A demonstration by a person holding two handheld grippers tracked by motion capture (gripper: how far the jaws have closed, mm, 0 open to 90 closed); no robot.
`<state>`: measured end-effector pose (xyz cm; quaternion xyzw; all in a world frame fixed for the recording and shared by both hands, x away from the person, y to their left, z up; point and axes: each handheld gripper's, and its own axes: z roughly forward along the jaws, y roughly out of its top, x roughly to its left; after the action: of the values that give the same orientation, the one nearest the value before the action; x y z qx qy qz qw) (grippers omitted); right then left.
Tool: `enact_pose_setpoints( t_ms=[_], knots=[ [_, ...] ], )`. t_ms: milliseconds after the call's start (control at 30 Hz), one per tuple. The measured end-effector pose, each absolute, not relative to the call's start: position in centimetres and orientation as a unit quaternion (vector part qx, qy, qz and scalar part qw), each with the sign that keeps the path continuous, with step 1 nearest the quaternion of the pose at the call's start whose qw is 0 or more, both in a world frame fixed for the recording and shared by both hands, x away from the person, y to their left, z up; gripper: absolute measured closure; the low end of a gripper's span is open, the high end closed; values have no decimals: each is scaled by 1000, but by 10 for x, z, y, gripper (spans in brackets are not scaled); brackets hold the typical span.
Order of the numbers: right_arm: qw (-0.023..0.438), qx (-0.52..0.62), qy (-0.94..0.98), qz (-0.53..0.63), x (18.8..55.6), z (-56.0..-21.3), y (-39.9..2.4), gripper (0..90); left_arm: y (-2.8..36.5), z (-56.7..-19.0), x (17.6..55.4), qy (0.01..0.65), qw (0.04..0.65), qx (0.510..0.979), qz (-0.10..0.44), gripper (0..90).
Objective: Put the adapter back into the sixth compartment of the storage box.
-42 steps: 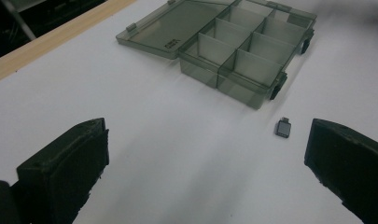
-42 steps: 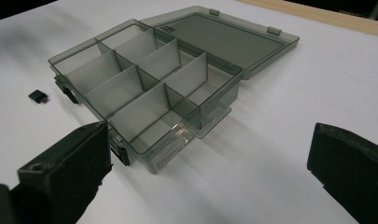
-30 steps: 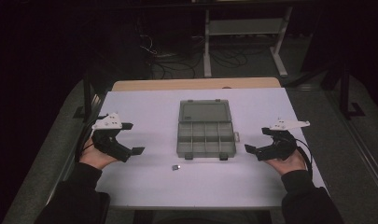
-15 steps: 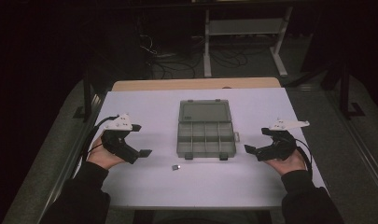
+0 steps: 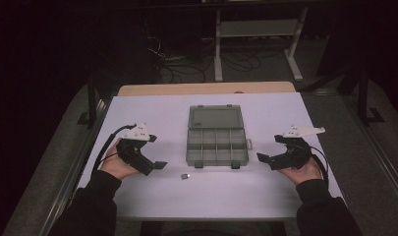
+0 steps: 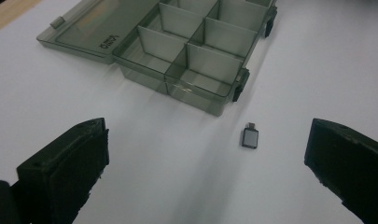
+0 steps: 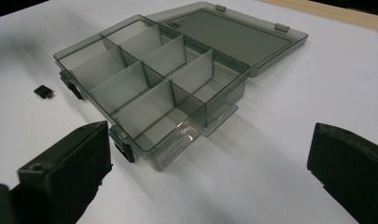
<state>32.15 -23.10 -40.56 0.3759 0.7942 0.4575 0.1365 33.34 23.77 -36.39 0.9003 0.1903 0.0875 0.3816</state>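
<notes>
- My left tongs [image 5: 155,164] hover above the tabletop [image 5: 285,196] near its left edge, jaws spread wide apart and holding nothing.
- In the left gripper view my two black jaws rise from the bottom corners, and the white surface shows plainly between them.
- Between those jaws, a little ahead and nearer the right one, lies the small adapter [image 6: 250,137], a dark grey plug with a short metal tip, flat on the tabletop and touching nothing.
- From the high view the small adapter [image 5: 185,176] sits toward the near edge, just in front of the organizer box's left front corner and apart from it, with my left tongs to its left.
- The organizer box [image 5: 217,146] stands in the middle of the tabletop, smoky clear plastic, its lid [image 5: 215,117] thrown fully back and lying flat toward the far edge.
- Its tray is split by dividers into two rows of compartments, and those I can see into look empty.
- Black latches sit on the front wall of the box, facing me.
- My right tongs [image 5: 263,158] hover near the right edge, also wide apart and empty, pointing in at the box's right side.
- In the right gripper view the organizer box [image 7: 154,88] lies just beyond my jaws, and the adapter [image 7: 44,91] shows past its far corner.
</notes>
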Motion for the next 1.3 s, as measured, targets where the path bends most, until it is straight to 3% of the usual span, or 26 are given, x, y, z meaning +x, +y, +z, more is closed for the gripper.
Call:
enact_pose_setpoints(
  t_ms=[1300],
  knots=[
    [130, 377, 798, 452, 323, -408, -230, 0, 191, -409, 330, 155, 333, 930, 36, 0]
  ],
)
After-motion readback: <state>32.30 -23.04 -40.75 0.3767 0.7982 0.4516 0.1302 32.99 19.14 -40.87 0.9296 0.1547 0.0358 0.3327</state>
